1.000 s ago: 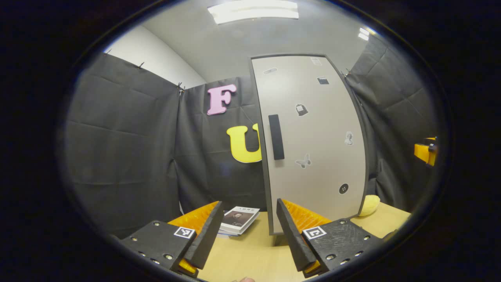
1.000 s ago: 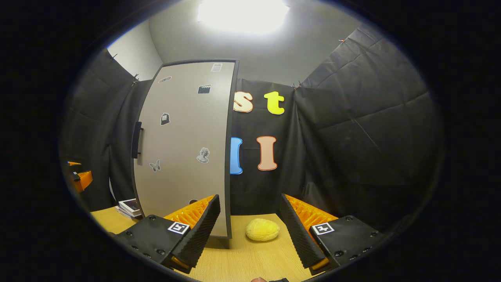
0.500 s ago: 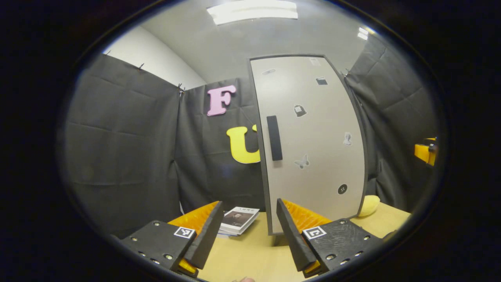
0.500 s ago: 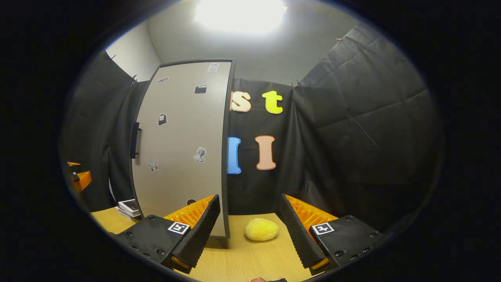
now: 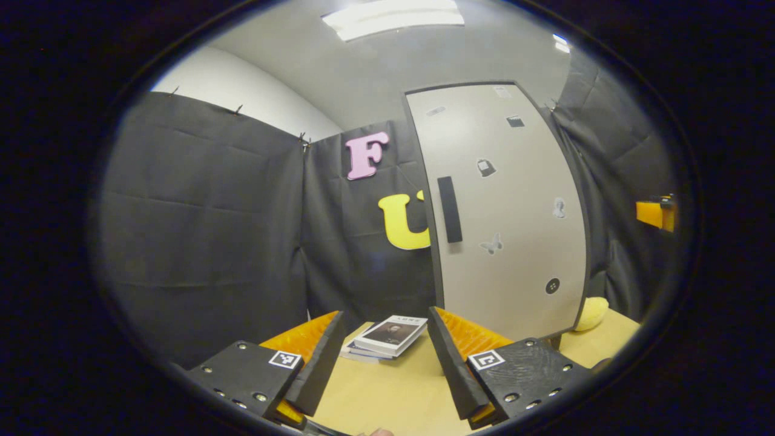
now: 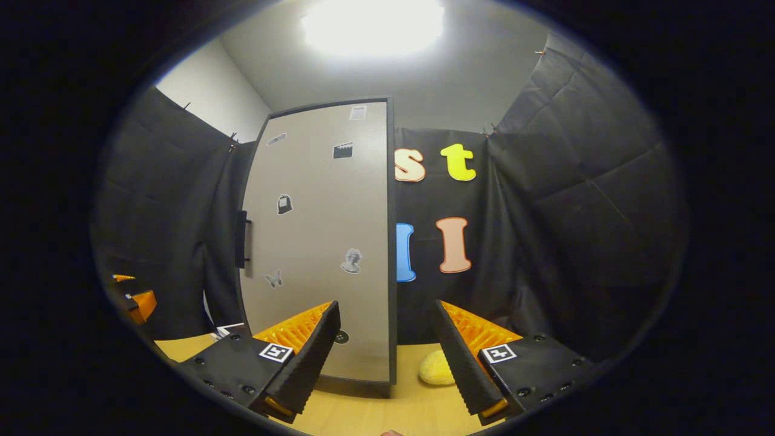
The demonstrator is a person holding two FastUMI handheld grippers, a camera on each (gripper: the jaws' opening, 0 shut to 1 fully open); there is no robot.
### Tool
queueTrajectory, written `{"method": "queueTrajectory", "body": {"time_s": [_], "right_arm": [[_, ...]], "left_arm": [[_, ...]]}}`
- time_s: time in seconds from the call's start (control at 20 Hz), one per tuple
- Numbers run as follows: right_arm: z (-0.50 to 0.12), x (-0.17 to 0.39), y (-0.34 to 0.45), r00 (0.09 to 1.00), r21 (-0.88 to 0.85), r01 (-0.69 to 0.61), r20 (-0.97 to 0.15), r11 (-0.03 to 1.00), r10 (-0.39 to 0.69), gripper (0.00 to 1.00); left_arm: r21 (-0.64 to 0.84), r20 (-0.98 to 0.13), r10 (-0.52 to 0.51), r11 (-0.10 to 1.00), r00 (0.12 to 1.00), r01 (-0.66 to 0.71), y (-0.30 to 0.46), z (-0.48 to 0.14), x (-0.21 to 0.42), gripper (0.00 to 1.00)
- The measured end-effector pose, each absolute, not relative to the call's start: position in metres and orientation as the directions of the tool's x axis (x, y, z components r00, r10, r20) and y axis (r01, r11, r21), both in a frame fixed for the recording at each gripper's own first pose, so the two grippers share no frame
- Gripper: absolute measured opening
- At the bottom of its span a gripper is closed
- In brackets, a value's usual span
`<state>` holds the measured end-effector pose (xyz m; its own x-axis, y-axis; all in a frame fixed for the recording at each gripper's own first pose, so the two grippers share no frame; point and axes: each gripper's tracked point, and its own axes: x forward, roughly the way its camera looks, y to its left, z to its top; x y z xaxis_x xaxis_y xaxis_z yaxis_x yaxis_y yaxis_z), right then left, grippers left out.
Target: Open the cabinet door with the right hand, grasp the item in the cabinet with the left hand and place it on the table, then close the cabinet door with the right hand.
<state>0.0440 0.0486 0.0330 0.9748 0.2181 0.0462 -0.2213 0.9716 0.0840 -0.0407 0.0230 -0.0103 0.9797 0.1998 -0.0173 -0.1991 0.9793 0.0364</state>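
Cabinet, tall and grey with a dark frame (image 5: 508, 212), stands on the light wooden table (image 5: 387, 393), its stickered door shut, contents hidden. Stacked books (image 5: 387, 336) lie left of it, a yellow plush lump (image 6: 433, 369) right. Left gripper (image 5: 382, 357) and right gripper (image 6: 382, 357) gape, empty.

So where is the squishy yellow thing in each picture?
Left gripper view: yellow thing at the far right on the table, peeking from behind the cabinet.
Right gripper view: yellow thing low near the middle, right of the cabinet.
Shared landmark: the cabinet.
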Motion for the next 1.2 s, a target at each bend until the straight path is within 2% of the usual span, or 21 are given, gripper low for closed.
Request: {"method": "queueTrajectory", "body": {"time_s": [0.15, 0.2, 0.55, 0.65, 0.7, 1.05, 1.1, 1.2], "right_arm": [[0.058, 0.058, 0.088, 0.963, 0.106, -0.268, 0.061, 0.958, 0.263, 0.96], [0.067, 0.063, 0.102, 0.961, 0.111, -0.276, 0.068, 0.955, 0.27, 0.97], [0.113, 0.094, 0.197, 0.948, 0.103, -0.311, 0.097, 0.945, 0.302, 0.97], [0.116, 0.103, 0.222, 0.945, 0.099, -0.324, 0.079, 0.941, 0.317, 0.97], [0.115, 0.108, 0.236, 0.943, 0.098, -0.332, 0.068, 0.938, 0.327, 0.97], [0.11, 0.139, 0.306, 0.933, 0.094, -0.359, 0.018, 0.929, 0.359, 0.97], [0.108, 0.144, 0.314, 0.933, 0.093, -0.359, 0.009, 0.929, 0.36, 0.98], [0.104, 0.15, 0.329, 0.931, 0.096, -0.361, -0.008, 0.927, 0.364, 0.98]], "left_arm": [[0.033, -0.01, 0.227, 0.973, 0.974, -0.226, 0.051, -0.013, -0.048, 0.84], [0.038, -0.016, 0.231, 0.972, 0.973, -0.23, 0.062, -0.015, -0.049, 0.82], [0.069, -0.011, 0.281, 0.958, 0.96, -0.28, 0.157, -0.026, -0.045, 0.82], [0.074, -0.015, 0.298, 0.952, 0.955, -0.296, 0.18, -0.031, -0.043, 0.82], [0.075, -0.019, 0.304, 0.951, 0.953, -0.301, 0.189, -0.034, -0.042, 0.85], [0.081, -0.051, 0.334, 0.941, 0.941, -0.329, 0.243, -0.062, -0.038, 0.85], [0.079, -0.056, 0.339, 0.939, 0.939, -0.334, 0.25, -0.065, -0.038, 0.82], [0.075, -0.064, 0.35, 0.936, 0.935, -0.345, 0.262, -0.071, -0.036, 0.85]]}}
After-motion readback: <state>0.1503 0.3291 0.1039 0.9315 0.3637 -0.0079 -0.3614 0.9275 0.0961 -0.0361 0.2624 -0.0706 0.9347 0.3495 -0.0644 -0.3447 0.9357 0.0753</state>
